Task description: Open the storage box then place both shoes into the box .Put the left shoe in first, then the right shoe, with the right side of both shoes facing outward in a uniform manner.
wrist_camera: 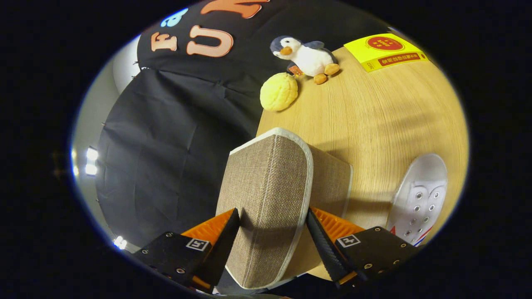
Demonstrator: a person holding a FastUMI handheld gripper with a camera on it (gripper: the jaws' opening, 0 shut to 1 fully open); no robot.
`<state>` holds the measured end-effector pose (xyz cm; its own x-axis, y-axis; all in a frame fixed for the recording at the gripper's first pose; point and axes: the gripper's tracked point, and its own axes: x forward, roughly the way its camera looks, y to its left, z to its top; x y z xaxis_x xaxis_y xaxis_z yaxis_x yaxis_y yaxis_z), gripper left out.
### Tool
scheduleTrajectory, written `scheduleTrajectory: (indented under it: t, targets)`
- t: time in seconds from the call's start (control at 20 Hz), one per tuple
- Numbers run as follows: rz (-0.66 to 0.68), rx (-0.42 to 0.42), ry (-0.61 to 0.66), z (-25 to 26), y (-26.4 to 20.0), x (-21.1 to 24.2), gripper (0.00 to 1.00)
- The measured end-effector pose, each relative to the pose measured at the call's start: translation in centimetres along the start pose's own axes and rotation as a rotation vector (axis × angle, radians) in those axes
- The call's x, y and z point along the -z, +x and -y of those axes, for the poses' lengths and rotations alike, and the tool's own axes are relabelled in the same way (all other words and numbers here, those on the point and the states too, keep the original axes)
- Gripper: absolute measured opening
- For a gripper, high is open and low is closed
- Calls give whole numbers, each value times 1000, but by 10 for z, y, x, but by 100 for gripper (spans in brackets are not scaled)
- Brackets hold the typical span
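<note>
The fingers (272, 232) clench the box lid (268, 199), raised over the desk (374, 120). A thin edge grip may slip, dropping the lid near the shoe (419, 199) beside the box.

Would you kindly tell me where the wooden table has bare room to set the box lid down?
The gripper is shut on the beige fabric lid. The widest bare patch of round wooden table lies beyond it, bordered by the plush penguin, yellow bun-shaped toy, yellow booklet and white canvas shoe. It is crowded near the shoe.
</note>
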<state>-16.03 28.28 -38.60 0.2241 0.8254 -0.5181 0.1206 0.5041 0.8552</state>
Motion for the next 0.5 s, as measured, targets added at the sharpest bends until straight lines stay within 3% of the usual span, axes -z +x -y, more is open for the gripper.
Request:
scheduleTrajectory:
  t: [0.3,0.4,0.5]
  targets:
    - [40,-83,65,-21,-29,-14,88]
    - [68,-151,107,-40,-42,-22,81]
    - [85,-165,82,-52,-51,-28,77]
